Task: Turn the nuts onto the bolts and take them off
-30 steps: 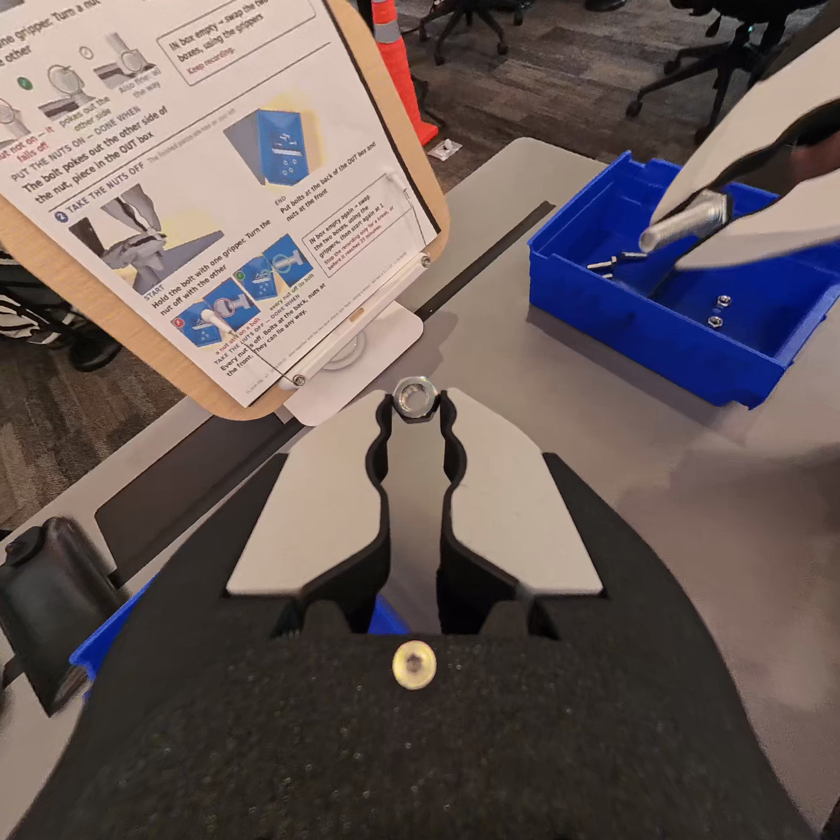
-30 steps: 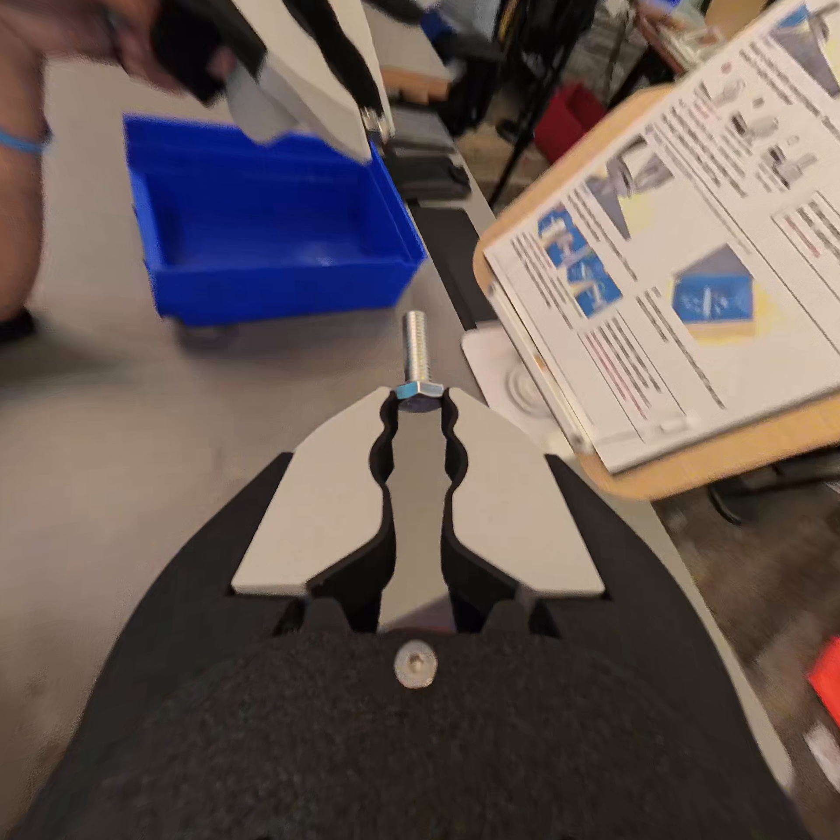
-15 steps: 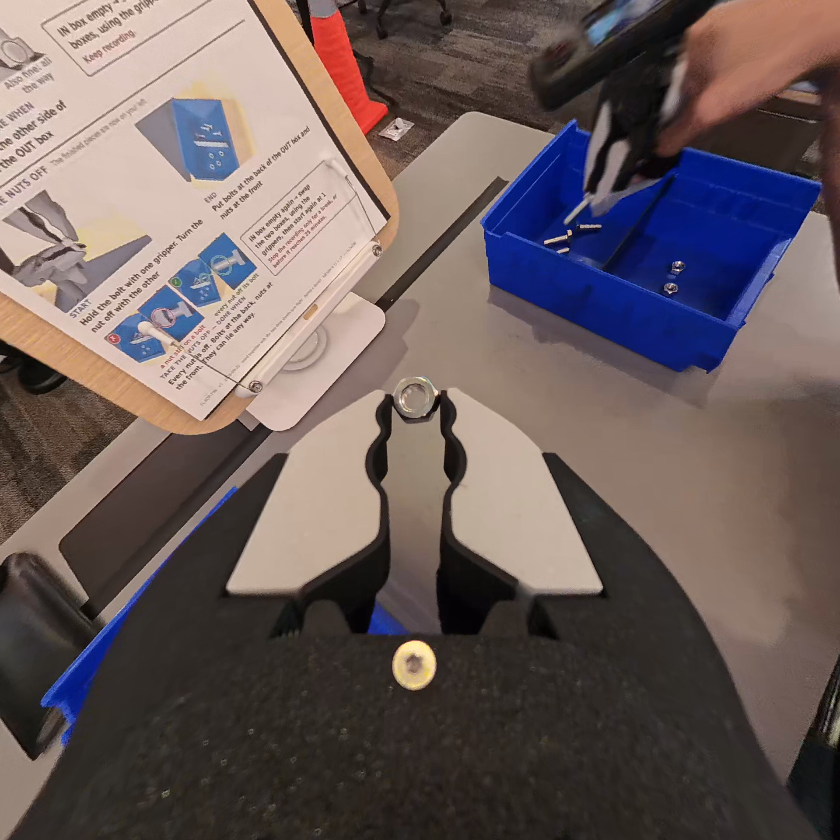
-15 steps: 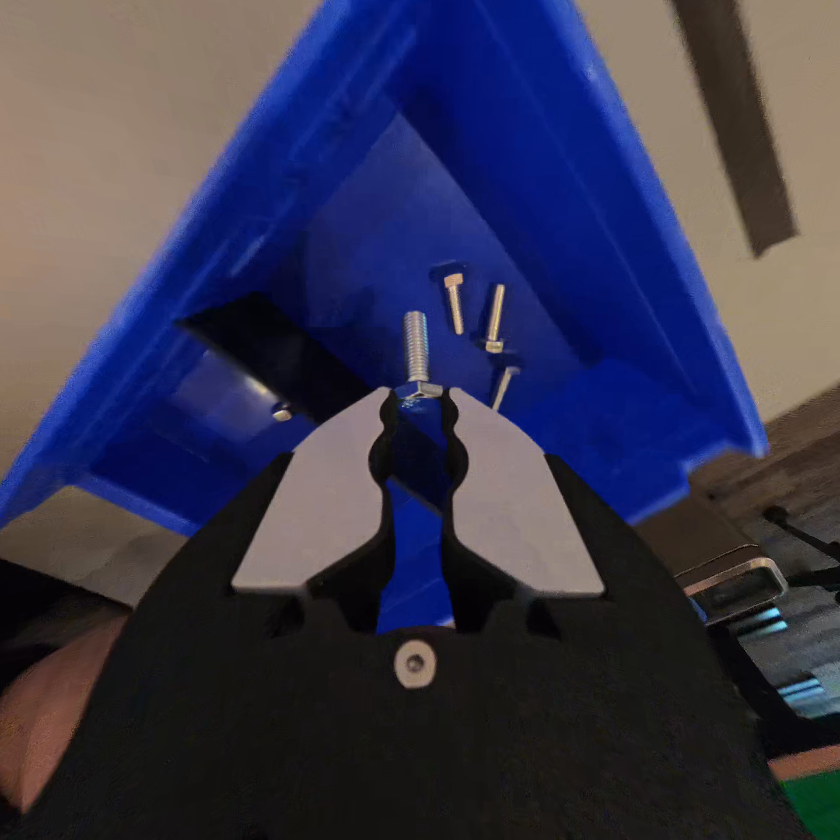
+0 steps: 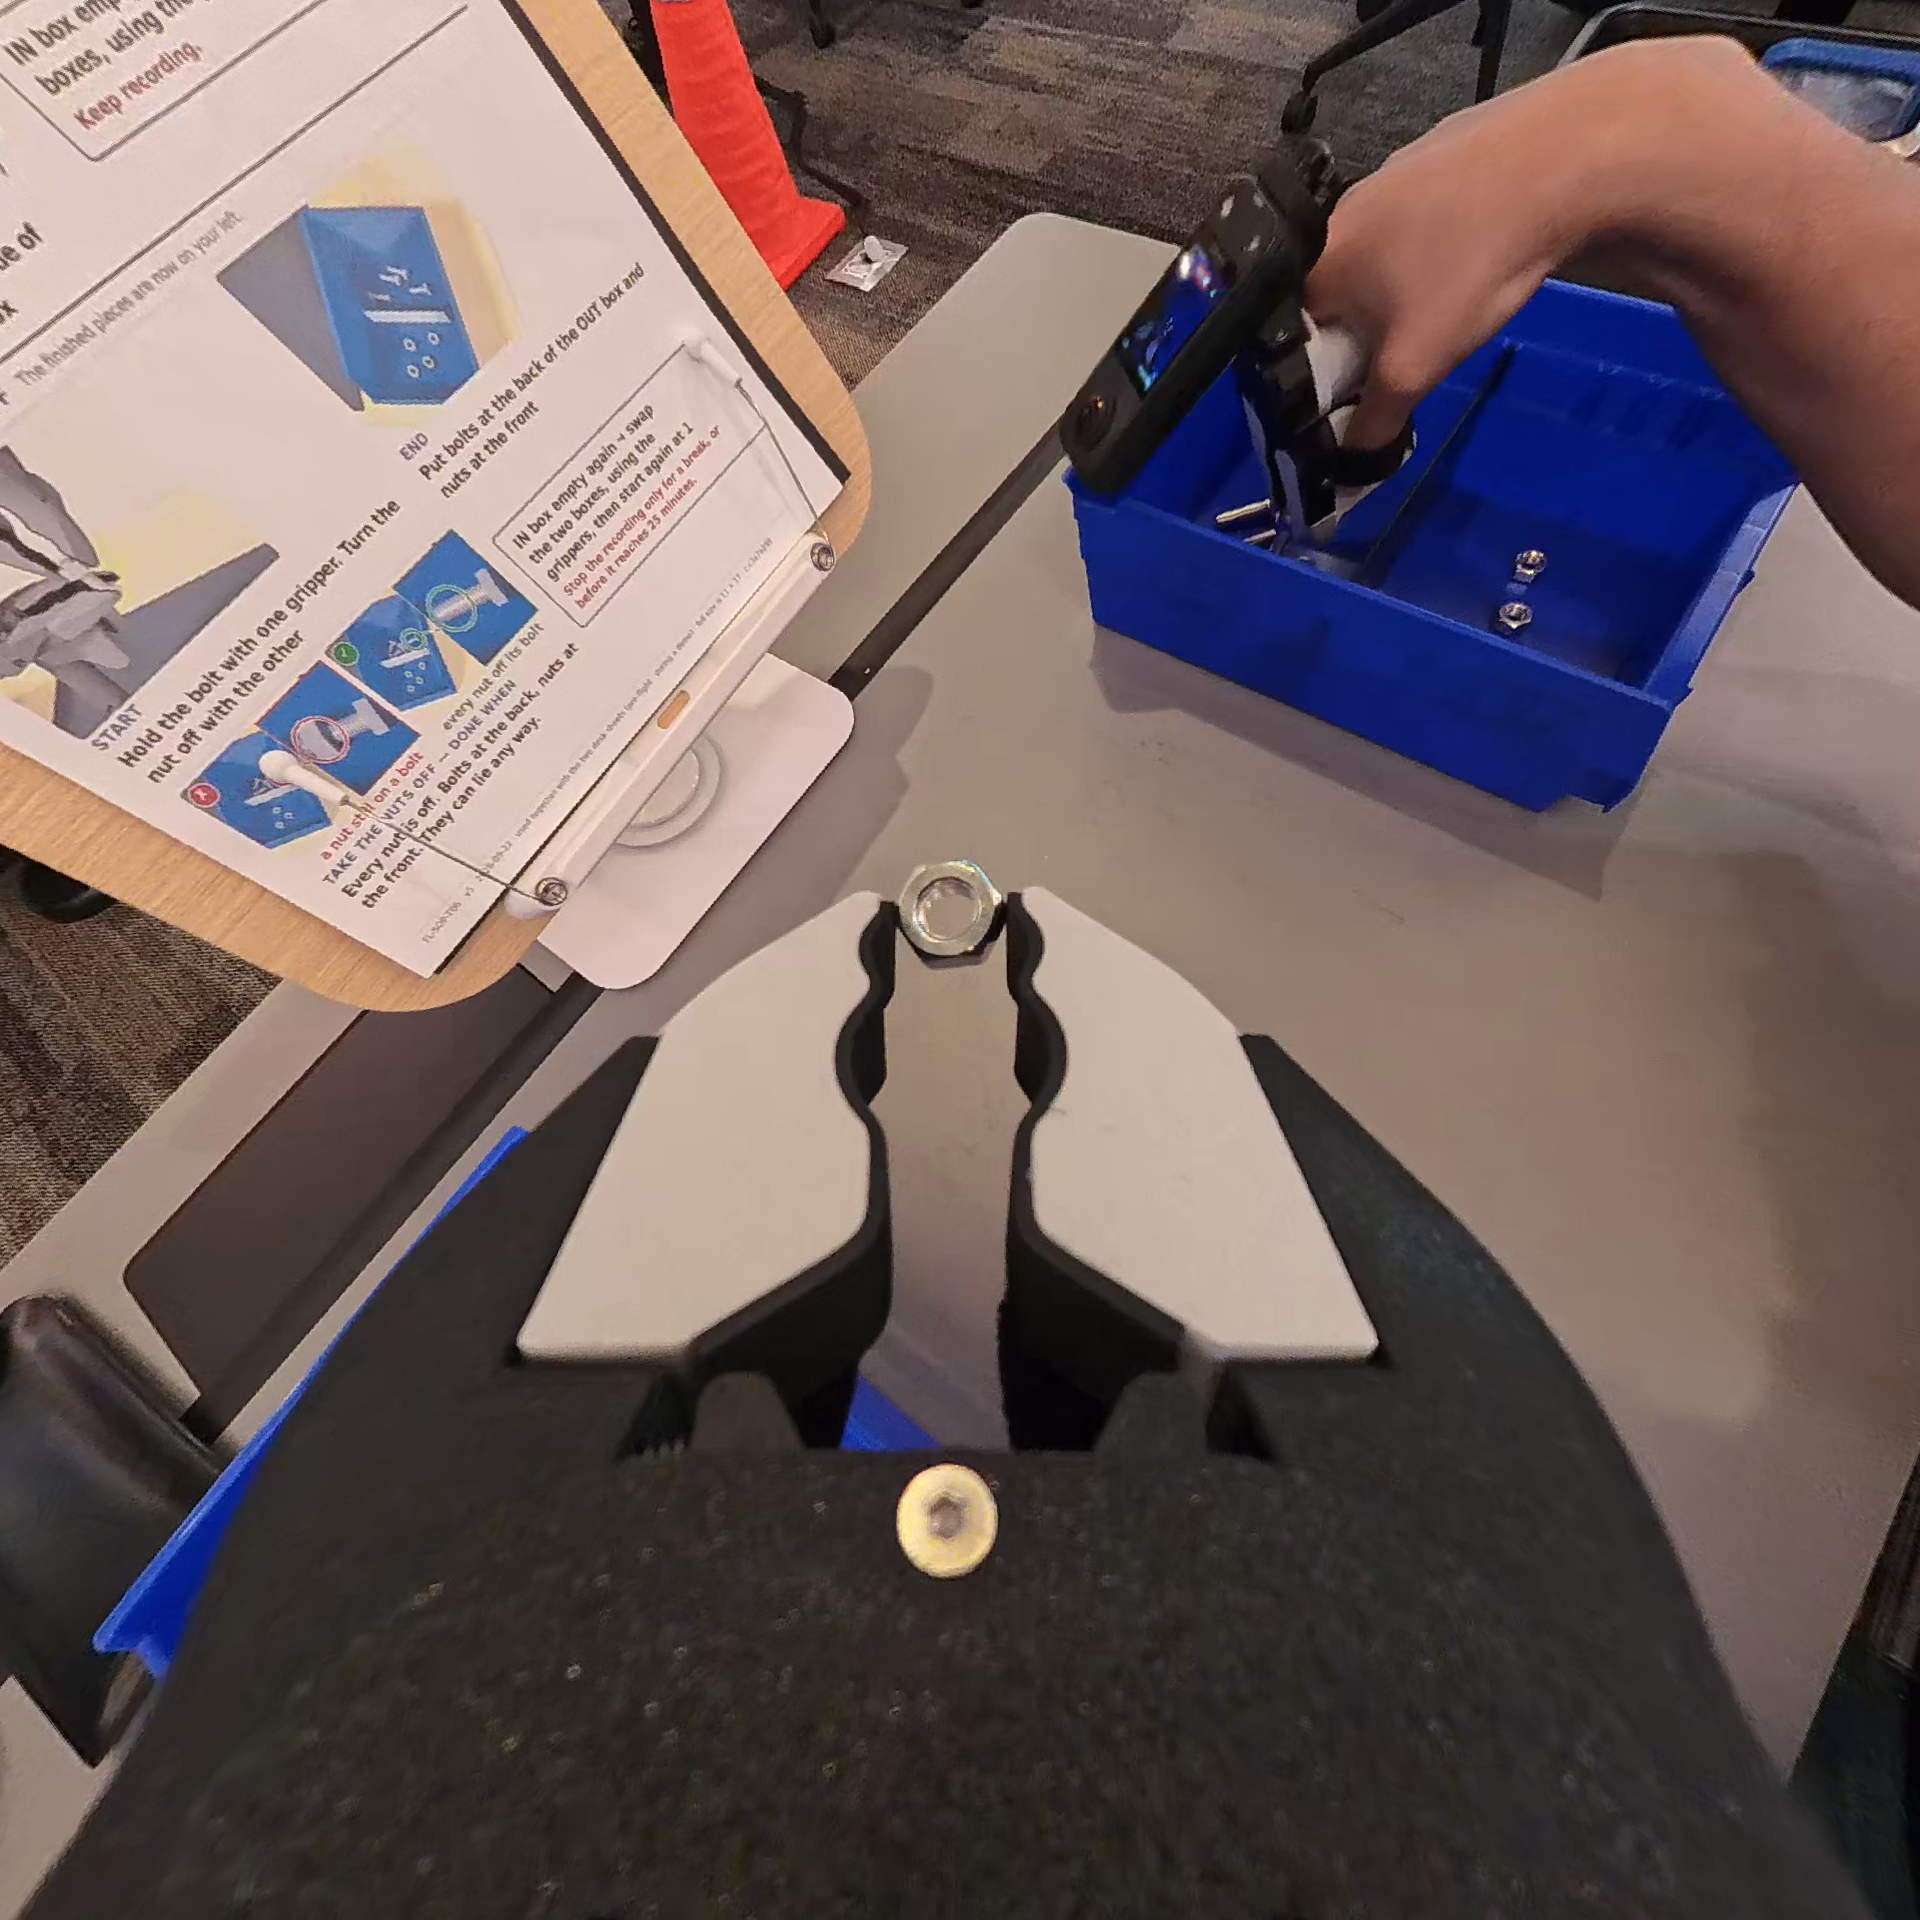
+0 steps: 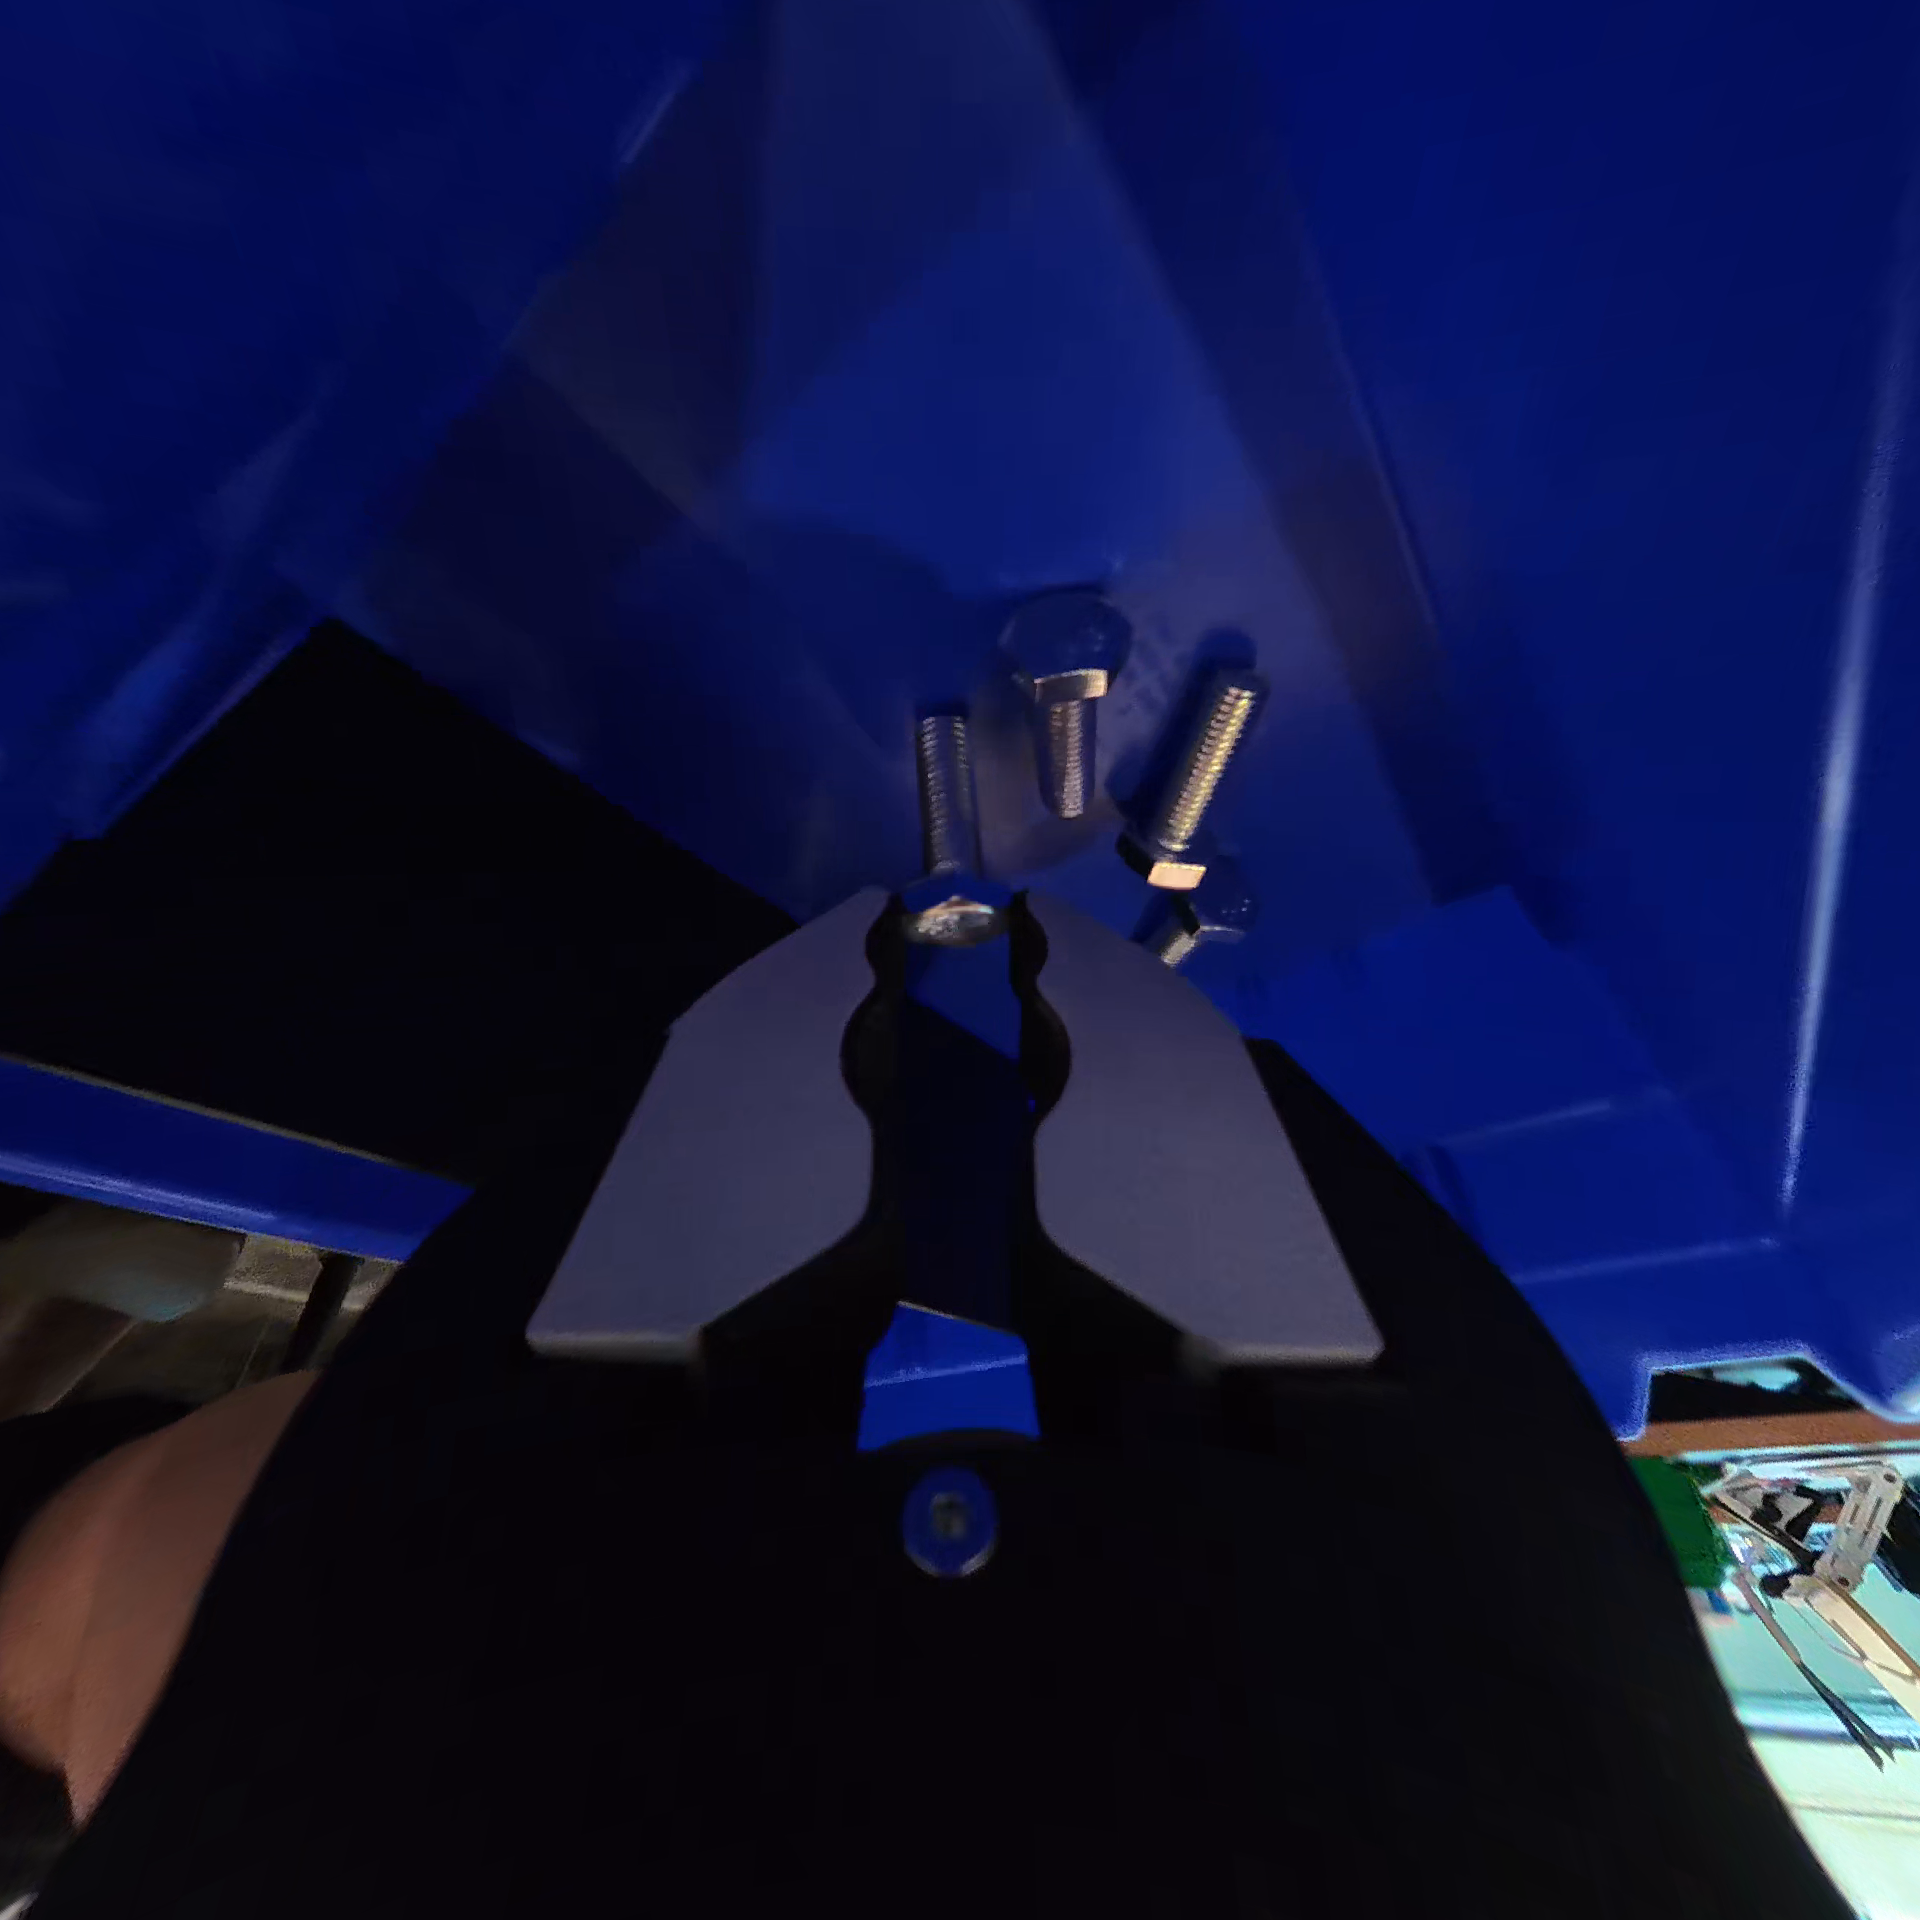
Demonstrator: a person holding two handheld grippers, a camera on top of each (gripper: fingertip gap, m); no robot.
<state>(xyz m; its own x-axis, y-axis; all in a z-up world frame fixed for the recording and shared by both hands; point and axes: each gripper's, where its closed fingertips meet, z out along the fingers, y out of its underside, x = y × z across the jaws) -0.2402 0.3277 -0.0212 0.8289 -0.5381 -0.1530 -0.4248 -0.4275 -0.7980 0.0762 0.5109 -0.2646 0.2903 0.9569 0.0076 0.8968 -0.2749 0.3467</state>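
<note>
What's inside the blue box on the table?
In the blue box, two nuts lie in one part. In the other, the right tongs hold a bolt beside three loose bolts. The hand and tongs hide some of the floor.

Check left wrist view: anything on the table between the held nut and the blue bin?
Nothing. In the left wrist view, only bare grey table lies between the nut in the left gripper and the blue bin.

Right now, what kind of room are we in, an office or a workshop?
Probably an office turned test space: carpeted floor, wheeled chair bases, an orange cone, and a grey table holding a blue bin.
</note>
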